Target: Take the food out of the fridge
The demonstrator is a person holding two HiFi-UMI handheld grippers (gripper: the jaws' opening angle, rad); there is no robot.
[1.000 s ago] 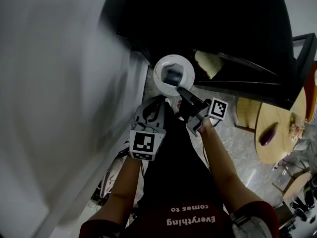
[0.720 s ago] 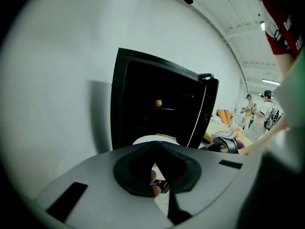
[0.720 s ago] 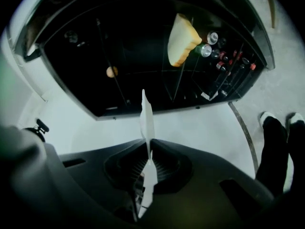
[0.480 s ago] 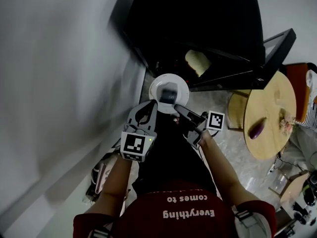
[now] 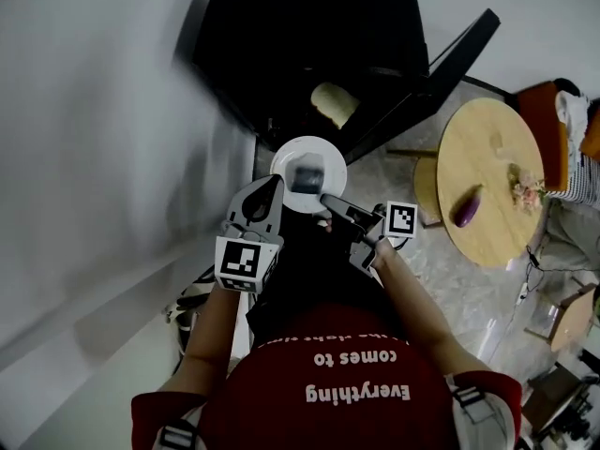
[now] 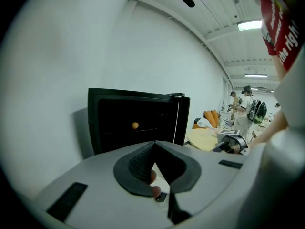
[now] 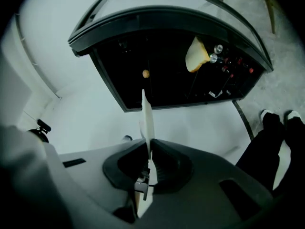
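Note:
A white plate (image 5: 284,164) carries a dark piece of food (image 5: 307,174) in front of the open black fridge (image 5: 300,45). My right gripper (image 5: 325,198) is shut on the plate's near rim. In the right gripper view the plate (image 7: 147,120) stands edge-on between the jaws of that gripper (image 7: 147,149). My left gripper (image 5: 271,186) hangs beside the plate at its left, shut (image 6: 155,144) with nothing in it. A pale yellow piece of food (image 5: 332,104) lies inside the fridge (image 7: 190,70), and a small orange thing (image 7: 146,73) sits deeper in.
The fridge door (image 5: 422,78) stands open towards the right. A round wooden table (image 5: 492,172) at the right bears a purple eggplant (image 5: 466,205). A white wall (image 5: 84,157) runs along the left. The person's shoes (image 7: 276,116) rest on the pale floor.
Both grippers have drawn back from the fridge and risen, the plate still in the right one. The fridge opening and the table sit further off in the picture.

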